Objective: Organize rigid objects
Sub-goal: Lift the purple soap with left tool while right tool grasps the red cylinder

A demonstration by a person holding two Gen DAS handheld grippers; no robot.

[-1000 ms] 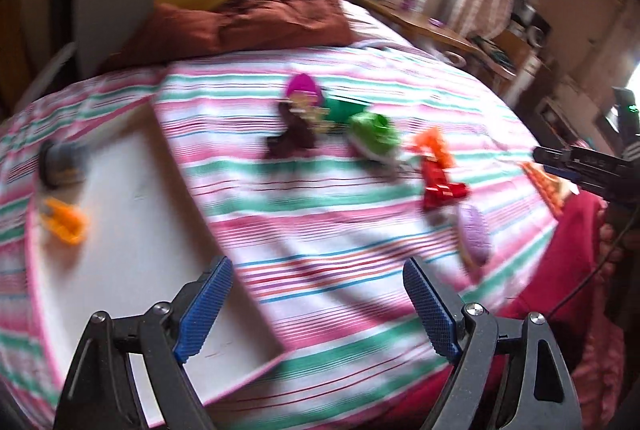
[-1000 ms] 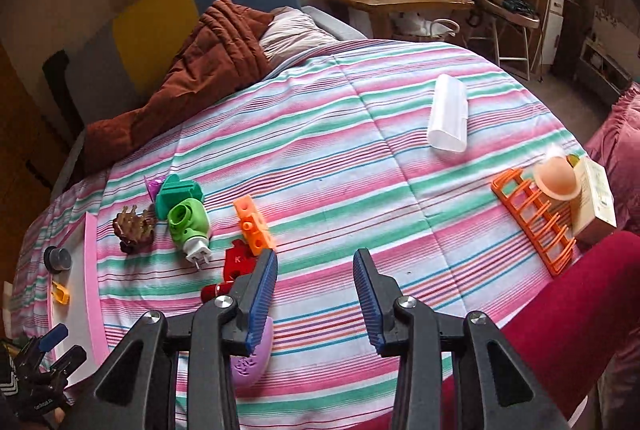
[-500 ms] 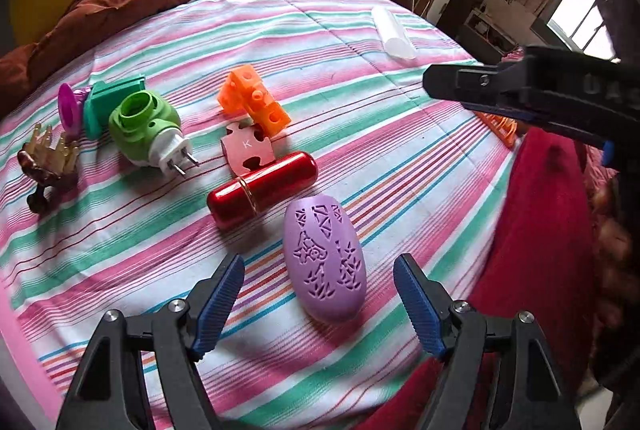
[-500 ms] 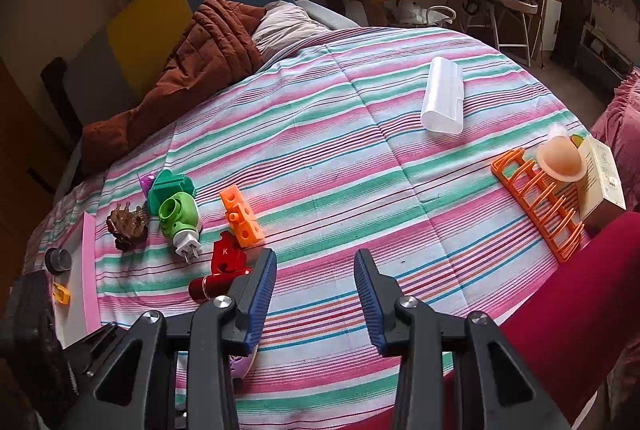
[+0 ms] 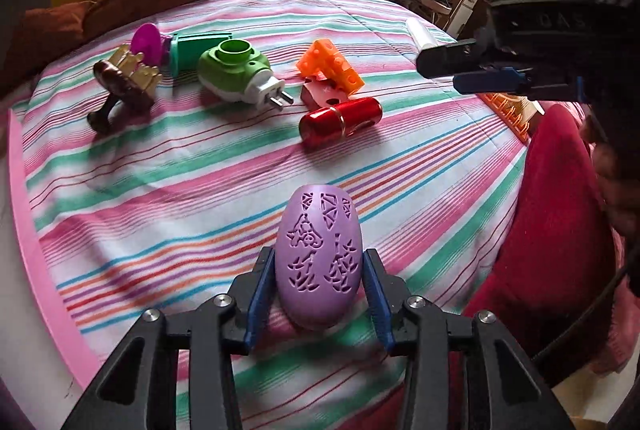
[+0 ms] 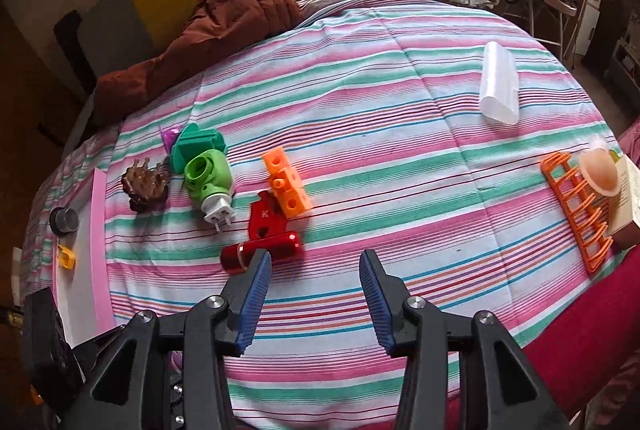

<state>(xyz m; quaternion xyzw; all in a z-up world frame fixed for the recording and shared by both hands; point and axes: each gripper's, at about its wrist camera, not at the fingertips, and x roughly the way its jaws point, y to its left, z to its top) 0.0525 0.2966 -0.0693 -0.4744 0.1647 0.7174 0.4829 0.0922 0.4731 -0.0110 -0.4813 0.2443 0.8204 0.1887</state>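
Honestly, the biggest worry is the bed (image 5: pixel 168 190) itself: a soft striped cover, nothing flat under anything, so whatever I nudge can roll. The tray (image 6: pixel 86 270) sits at the far left edge of it, well apart from my pile, with a dark cap (image 6: pixel 64 219) and a small yellow bit (image 6: pixel 66 257) already in it, so that's a long carry.

My left claw (image 5: pixel 319 280) has just been closing and now pinches the purple egg (image 5: pixel 319 250) at its near, narrow end, pads touching both sides. The shell is rounded and slick-looking, and I'm gripping behind its widest part, so I reckon it could squirt forward out of the jaws when I lift, or tip nose-down.

My right claw (image 6: pixel 315 304) has just been opening and stands spread with nothing between the pads, hanging above bare cover just beside the red tube (image 6: pixel 262 252). That tube is a cylinder lying on its side, touching the red K piece (image 6: pixel 264 220); if I come down off-centre it probably rolls away or shoves the piece into the orange block (image 6: pixel 286 188).
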